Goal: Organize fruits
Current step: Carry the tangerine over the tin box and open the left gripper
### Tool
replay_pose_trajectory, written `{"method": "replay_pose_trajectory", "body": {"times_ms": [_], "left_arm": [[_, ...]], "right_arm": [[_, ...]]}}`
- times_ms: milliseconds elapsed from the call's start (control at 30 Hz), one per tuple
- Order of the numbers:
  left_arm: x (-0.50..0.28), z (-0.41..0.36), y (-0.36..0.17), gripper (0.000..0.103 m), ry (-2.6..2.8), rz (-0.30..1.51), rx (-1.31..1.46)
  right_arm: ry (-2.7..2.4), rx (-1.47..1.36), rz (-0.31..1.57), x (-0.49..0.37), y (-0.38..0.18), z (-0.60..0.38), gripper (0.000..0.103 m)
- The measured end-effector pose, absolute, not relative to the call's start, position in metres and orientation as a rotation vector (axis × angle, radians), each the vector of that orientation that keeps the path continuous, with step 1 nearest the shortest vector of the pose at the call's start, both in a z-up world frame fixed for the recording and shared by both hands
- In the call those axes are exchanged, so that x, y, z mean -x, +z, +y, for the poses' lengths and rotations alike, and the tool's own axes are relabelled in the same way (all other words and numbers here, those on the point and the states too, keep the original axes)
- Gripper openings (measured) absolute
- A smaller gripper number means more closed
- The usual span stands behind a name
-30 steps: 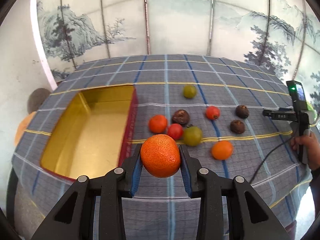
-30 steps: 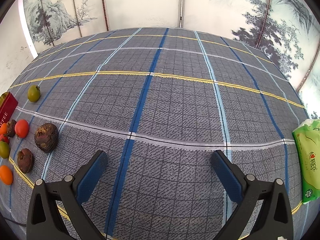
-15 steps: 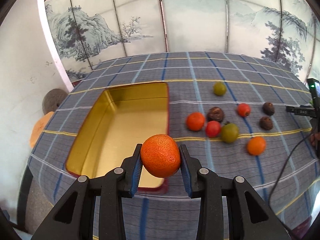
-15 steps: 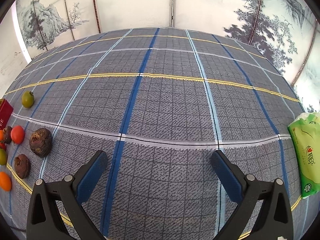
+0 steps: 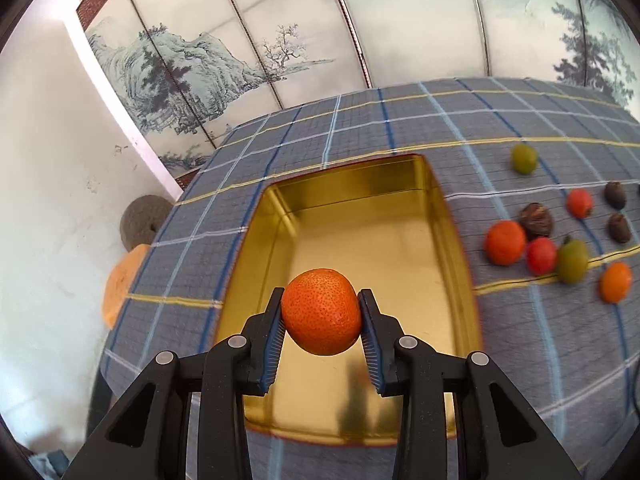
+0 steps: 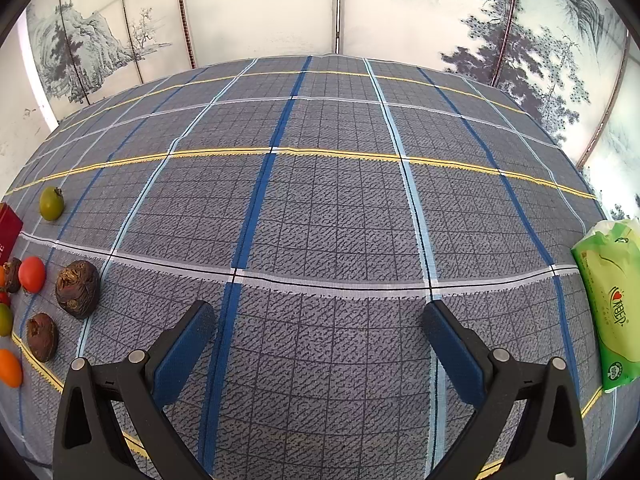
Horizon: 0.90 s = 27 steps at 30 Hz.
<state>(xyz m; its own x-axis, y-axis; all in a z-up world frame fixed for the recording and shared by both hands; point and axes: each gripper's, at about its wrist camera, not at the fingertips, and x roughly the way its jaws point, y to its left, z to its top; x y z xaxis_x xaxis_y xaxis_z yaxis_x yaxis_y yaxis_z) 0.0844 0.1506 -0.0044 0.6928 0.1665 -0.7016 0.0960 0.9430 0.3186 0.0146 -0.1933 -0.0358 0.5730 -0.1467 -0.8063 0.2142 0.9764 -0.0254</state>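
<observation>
My left gripper (image 5: 322, 314) is shut on an orange tangerine (image 5: 321, 310) and holds it above the near half of an empty gold tin (image 5: 440, 208) with a red outside. Several loose fruits lie to the tin's right: an orange one (image 5: 505, 242), a red one (image 5: 541, 255), green ones (image 5: 573, 261) and brown ones (image 5: 536, 220). My right gripper (image 6: 320, 320) is open and empty above bare cloth. Some of the fruits show at the left edge of the right wrist view, such as a brown one (image 6: 78, 289).
The table has a grey plaid cloth (image 6: 320, 200). A green tissue pack (image 6: 612, 300) lies at the right edge. A painted screen (image 5: 280, 40) stands behind the table. A white wall and round objects (image 5: 144, 220) are at the table's left.
My left gripper has moved left with the tangerine, from over the cloth by the fruits to above the tin. My right gripper has hardly moved.
</observation>
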Motion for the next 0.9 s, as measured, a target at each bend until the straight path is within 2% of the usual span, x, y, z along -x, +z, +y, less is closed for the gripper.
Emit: {"method": "replay_pose_trajectory", "body": {"times_ms": [900], "left_arm": [[-0.200,0.164,-0.033,0.038,0.053,0.906,-0.546]], "right_arm": [[-0.223,-0.088,0.942,-0.015,-0.036,-0.196,0.103]]}}
